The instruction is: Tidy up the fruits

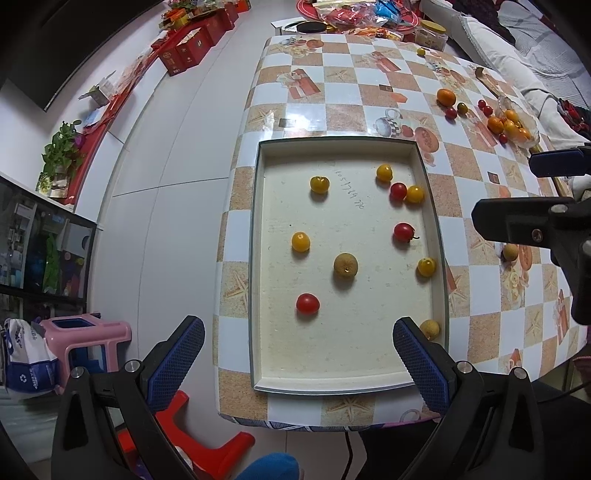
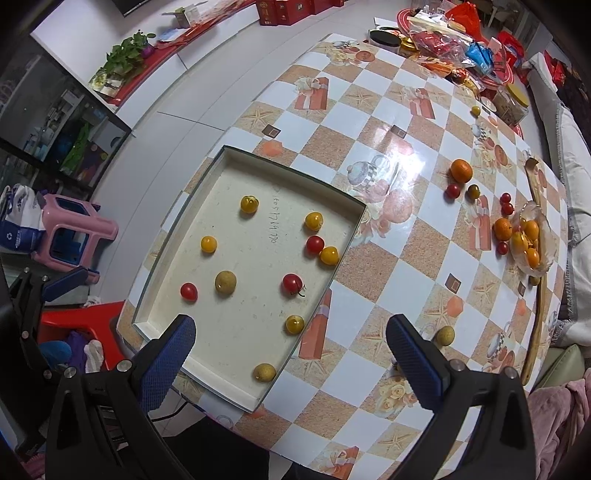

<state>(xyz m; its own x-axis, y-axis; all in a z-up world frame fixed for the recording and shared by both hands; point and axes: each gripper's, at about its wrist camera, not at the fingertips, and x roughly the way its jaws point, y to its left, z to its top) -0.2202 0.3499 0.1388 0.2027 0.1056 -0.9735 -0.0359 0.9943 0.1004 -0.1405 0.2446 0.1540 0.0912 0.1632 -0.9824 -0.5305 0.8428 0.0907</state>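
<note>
A shallow cream tray (image 1: 332, 142) lies on the checked table and holds several small fruits: yellow tomatoes (image 1: 319, 184), red tomatoes (image 1: 307, 302) and a brown longan (image 1: 345, 265). A second longan (image 1: 429, 328) sits in the tray's near right corner. My left gripper (image 1: 298, 343) hovers open over the tray's near end, nothing between its fingers. My right gripper (image 2: 291, 332) is open too, above the tray's right edge (image 2: 347, 243), holding nothing. A loose longan (image 2: 445, 335) lies on the table just past its right fingertip.
Farther right lie an orange (image 2: 461, 170), several cherry tomatoes (image 2: 453, 190) and a glass bowl (image 2: 543, 218) of small oranges. A wooden spoon (image 2: 537, 295) runs along the table edge. Packets and jars (image 2: 443, 33) crowd the far end. Stools (image 2: 74, 232) stand on the floor at left.
</note>
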